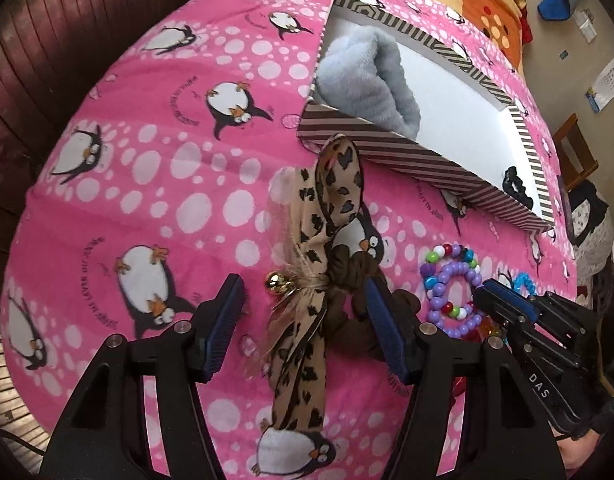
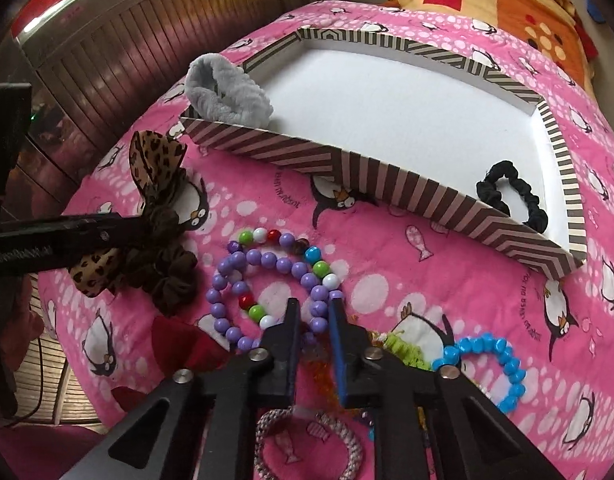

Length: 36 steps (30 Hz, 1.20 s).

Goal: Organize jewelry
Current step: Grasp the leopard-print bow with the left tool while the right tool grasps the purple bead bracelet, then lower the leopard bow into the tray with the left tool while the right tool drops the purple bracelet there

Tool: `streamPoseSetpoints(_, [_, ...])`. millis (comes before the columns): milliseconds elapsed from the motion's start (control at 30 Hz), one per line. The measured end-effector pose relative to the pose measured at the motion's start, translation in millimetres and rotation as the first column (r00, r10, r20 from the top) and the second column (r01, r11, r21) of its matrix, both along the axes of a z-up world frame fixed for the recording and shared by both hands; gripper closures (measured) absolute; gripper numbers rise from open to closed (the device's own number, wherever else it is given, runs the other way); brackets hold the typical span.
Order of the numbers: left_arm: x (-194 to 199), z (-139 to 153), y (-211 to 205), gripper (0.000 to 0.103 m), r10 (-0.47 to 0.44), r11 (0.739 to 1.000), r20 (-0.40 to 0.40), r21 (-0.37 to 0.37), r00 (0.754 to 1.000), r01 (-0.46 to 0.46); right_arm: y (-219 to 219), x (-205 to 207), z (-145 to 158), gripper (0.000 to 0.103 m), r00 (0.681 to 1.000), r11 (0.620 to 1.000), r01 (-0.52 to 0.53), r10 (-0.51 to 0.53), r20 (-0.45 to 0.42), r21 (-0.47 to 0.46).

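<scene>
Left wrist view: left hand-held gripper (image 1: 303, 300) spread wide, straddling leopard-print bow scrunchie (image 1: 307, 280) with gold bell (image 1: 277, 282) on pink penguin blanket (image 1: 147, 184); striped box (image 1: 387, 148) beyond holds fluffy grey scrunchie (image 1: 371, 76).

Right wrist view: right hand-held gripper (image 2: 313, 314) narrow, fingers flanking purple bead bracelet (image 2: 267, 268); blue bead bracelet (image 2: 495, 368) nearby; black scrunchie (image 2: 515, 192) in box.

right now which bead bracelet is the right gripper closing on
The purple bead bracelet: the right gripper has its fingertips around its beads. The blue bracelet lies apart, to its right.

A bed (image 2: 387, 288) under pink penguin bedding stood beside dark wood panelling (image 2: 155, 36); beige wall (image 1: 599, 64) lay beyond.
</scene>
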State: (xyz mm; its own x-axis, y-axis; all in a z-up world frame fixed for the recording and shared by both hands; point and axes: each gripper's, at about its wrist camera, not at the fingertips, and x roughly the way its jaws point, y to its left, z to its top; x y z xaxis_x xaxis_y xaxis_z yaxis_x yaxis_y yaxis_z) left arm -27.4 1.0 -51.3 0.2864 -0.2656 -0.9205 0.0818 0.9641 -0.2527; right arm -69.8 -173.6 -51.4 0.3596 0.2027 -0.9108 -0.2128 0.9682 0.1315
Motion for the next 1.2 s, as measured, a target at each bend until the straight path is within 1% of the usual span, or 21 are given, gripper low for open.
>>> streamPoseSetpoints(33, [0,-1,-1,0.042,-0.007,1.000,0.010,-0.006,1.000,0.007,0,0,0,0.094,1.000,1.000,-0.007,0.007,0.001,-0.001])
streamPoseSetpoints(67, [0,-1,-2,0.053,-0.012,1.000,0.016,-0.010,1.000,0.013,0,1,-1,0.094,1.000,1.000,-0.015,0.015,0.000,-0.007])
streamPoseSetpoints(100, [0,-2,-3,0.071,-0.023,1.000,0.014,-0.005,1.000,0.023,1,0,0,0.094,1.000,1.000,-0.020,0.020,0.001,-0.013])
streamPoseSetpoints(133, [0,-2,-4,0.072,-0.031,1.000,0.011,0.004,0.999,0.031,1,0,1,0.094,1.000,1.000,-0.022,0.022,0.005,-0.016])
streamPoseSetpoints(233, [-1,2,-1,0.076,-0.042,0.999,0.027,-0.009,0.999,0.042,-1,-5,14,0.094,0.999,1.000,-0.016,0.016,0.034,0.007])
streamPoseSetpoints(433, [-4,27,11,0.076,-0.040,0.997,0.062,-0.067,0.997,0.044,-2,-11,54,0.094,0.993,0.999,-0.019,0.014,0.114,0.042])
streamPoseSetpoints(533, [-3,49,14,0.076,-0.045,0.995,0.104,-0.082,0.994,0.054,0,-11,72,0.095,0.987,0.999,-0.022,0.015,0.157,0.045])
streamPoseSetpoints(733, [11,87,12,0.076,-0.048,0.992,0.184,-0.104,0.982,0.068,-8,2,98,0.095,0.976,0.999,-0.007,0.000,0.219,0.031])
streamPoseSetpoints(833, [23,99,8,0.076,-0.045,0.992,0.213,-0.102,0.976,0.068,-14,14,107,0.095,0.973,1.000,0.006,-0.012,0.232,0.031])
streamPoseSetpoints(967, [48,110,-2,0.076,-0.039,0.995,0.247,-0.083,0.968,0.061,-20,30,113,0.094,0.969,1.000,0.011,-0.015,0.248,0.015])
streamPoseSetpoints(1033, [58,113,-7,0.076,-0.037,0.995,0.255,-0.081,0.966,0.059,-22,41,114,0.095,0.968,1.000,0.012,-0.013,0.251,0.002])
streamPoseSetpoints(1100, [74,115,-15,0.076,-0.033,0.997,0.269,-0.063,0.963,0.052,-24,49,114,0.095,0.968,1.000,0.012,-0.010,0.250,-0.008])
streamPoseSetpoints(1200, [92,114,-25,0.076,-0.029,0.998,0.267,-0.051,0.963,0.045,-28,62,113,0.095,0.970,1.000,0.009,-0.005,0.242,-0.012])
